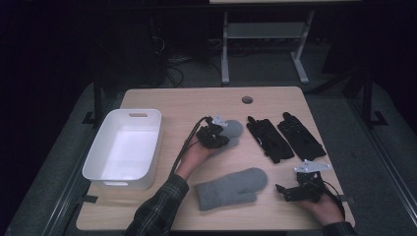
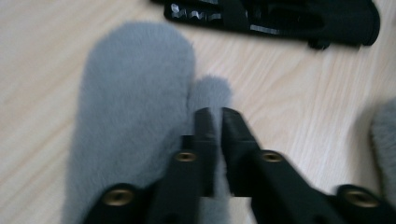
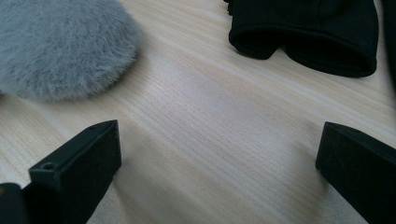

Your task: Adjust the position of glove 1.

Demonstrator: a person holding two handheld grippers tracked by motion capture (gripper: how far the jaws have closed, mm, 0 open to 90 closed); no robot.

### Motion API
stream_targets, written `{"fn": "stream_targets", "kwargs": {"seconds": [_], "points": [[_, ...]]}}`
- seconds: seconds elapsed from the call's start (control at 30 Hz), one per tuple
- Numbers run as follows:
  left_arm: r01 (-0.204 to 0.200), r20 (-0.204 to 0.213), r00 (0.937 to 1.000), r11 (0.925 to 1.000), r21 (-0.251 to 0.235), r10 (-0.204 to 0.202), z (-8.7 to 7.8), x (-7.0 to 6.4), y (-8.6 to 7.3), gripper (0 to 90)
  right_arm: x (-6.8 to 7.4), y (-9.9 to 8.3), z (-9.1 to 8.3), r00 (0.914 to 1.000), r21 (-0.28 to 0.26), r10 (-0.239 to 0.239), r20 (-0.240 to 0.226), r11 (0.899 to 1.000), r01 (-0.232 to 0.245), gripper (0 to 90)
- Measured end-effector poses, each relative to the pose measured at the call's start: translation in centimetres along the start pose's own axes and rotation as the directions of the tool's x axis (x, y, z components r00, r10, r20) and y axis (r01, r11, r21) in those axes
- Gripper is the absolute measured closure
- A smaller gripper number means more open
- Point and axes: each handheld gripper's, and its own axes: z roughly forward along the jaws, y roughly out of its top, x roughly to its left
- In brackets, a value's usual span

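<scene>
In the high view, the left tool (image 1: 219, 129) is lying over a grey fleece mitten (image 1: 232, 132) near the middle of the wooden surface (image 1: 196, 101), with a white bin (image 1: 127, 147) well to its left. A second grey mitten (image 1: 231, 188) is resting nearer the person, two black gloves (image 1: 285, 136) are lying to the right, and the right tool (image 1: 287, 191) is hovering just beside that second mitten.

In the left gripper view, the left tool (image 2: 217, 119) is pinching the mitten (image 2: 135, 112) at the thumb — jaws nearly together, fleece between them.

In the right gripper view, the right tool (image 3: 219, 149) is standing wide apart and holding nothing, over bare wood between the second mitten (image 3: 60, 46) and a black glove cuff (image 3: 308, 37).

The mitten looks light, soft and floppy — it will likely droop and swing from a thumb pinch; the cuff or a fold of the body would give a surer hold.
</scene>
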Motion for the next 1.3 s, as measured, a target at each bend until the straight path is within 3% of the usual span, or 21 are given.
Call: {"fn": "stream_targets", "kwargs": {"seconds": [0.2,0.3,0.37,0.5,0.67,0.73,0.93,1.0,1.13,1.2,1.3], "points": [[-0.005,-0.050,0.9988,0.9999,-0.016,0.004,-1.1,1.9,0.6,61.3,0.0,0.0,0.0,1.0000,0.000,0.000,0.000,1.000,0.000,0.1],[-0.011,-0.046,0.9989,0.9999,-0.007,0.011,-1.0,2.6,0.5,54.7,0.0,0.0,0.0,1.0000,0.001,0.000,0.000,1.000,0.000,0.1],[-0.036,-0.059,0.9976,0.9990,0.025,0.037,-0.3,3.1,0.1,51.1,0.0,0.0,0.0,1.0000,0.001,0.000,0.000,1.000,0.000,0.1],[-0.015,-0.056,0.9983,0.9985,0.054,0.018,0.8,3.6,-0.4,46.1,0.0,0.0,0.0,1.0000,0.001,0.000,0.001,1.000,0.000,0.1],[-0.022,-0.049,0.9984,0.9963,0.083,0.027,1.8,3.9,-0.9,45.4,0.0,0.0,0.0,1.0000,0.000,0.000,0.000,1.000,0.000,0.1],[-0.021,-0.044,0.9987,0.9958,0.089,0.025,2.0,3.9,-1.1,47.6,0.0,0.0,0.0,1.0000,0.000,0.001,0.000,1.000,-0.001,0.1],[-0.014,-0.017,0.9997,0.9968,0.079,0.016,2.2,3.9,-1.4,69.8,0.0,0.0,0.0,1.0000,0.000,0.000,0.000,1.000,0.000,0.1],[-0.034,-0.014,0.9993,0.9966,0.075,0.036,2.0,3.7,-1.4,77.4,0.0,0.0,0.0,1.0000,0.001,0.000,0.001,1.000,0.000,0.1],[-0.047,-0.024,0.9985,0.9961,0.075,0.049,1.8,3.6,-1.3,80.7,0.0,0.0,0.0,1.0000,0.001,-0.001,0.001,1.000,0.001,0.1],[-0.022,0.008,0.9997,0.9983,0.054,0.021,1.3,3.6,-1.2,81.2,0.0,0.0,0.0,1.0000,0.000,0.000,0.001,1.000,0.000,0.1],[-0.003,0.023,0.9997,0.9992,0.041,0.002,0.7,3.6,-1.0,81.4,0.0,0.0,0.0,1.0000,0.000,0.000,0.000,1.000,0.000,0.1]]}}
